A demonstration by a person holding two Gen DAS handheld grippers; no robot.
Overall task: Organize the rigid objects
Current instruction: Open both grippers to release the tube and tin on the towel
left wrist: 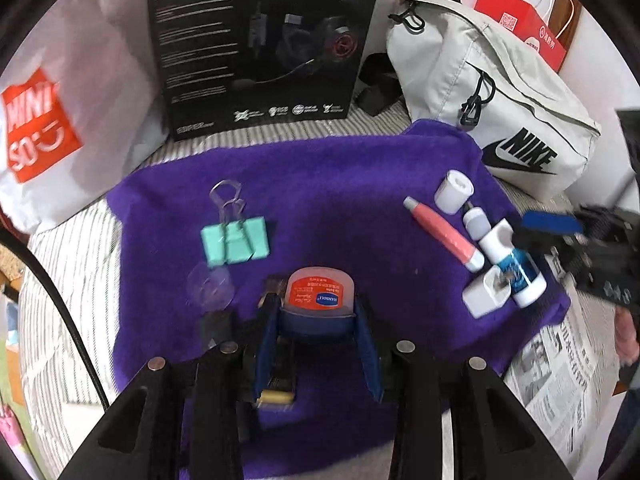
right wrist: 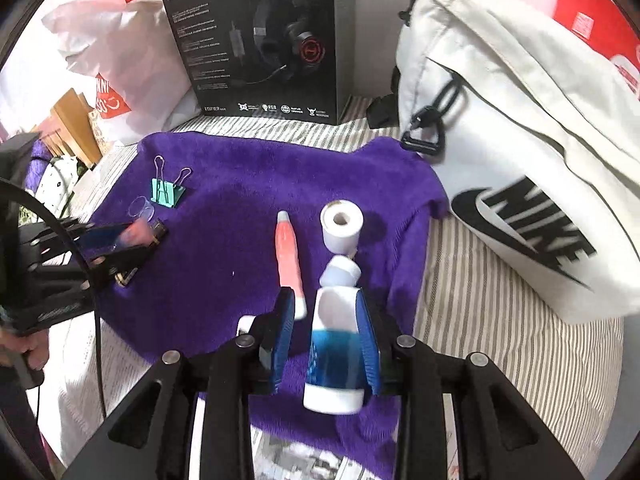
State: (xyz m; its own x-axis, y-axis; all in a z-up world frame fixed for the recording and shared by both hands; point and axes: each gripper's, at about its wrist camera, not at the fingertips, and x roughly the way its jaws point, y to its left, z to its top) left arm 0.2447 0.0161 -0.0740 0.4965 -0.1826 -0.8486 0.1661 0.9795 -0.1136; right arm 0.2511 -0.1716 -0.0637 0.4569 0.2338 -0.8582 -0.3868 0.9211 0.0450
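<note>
Jar (left wrist: 319,292) is clamped by the left gripper (left wrist: 318,320) near the towel's (left wrist: 340,184) front edge; right gripper (right wrist: 326,344) stands loose around a tube (right wrist: 336,356).

Purple towels: one (left wrist: 320,184), spread on the striped sheet.
Teal binder clips: one (left wrist: 234,242).
Clear plastic cups: one (left wrist: 211,290), just below the clip.
Red-labelled jars: one (left wrist: 319,294).
Pink tubes: one (left wrist: 442,232).
White-and-blue bottles: one (right wrist: 340,356).
Small white cylinders: two, a larger (left wrist: 454,191) and a smaller (left wrist: 475,222).
White plug-like blocks: one (left wrist: 486,294).
Black headset boxes: one (left wrist: 260,40).
White sports bags: one (left wrist: 500,92).
Red paper bags: one (left wrist: 524,24).
White shopping bags: one (left wrist: 60,120).
Newspapers: one (left wrist: 560,364).
</note>
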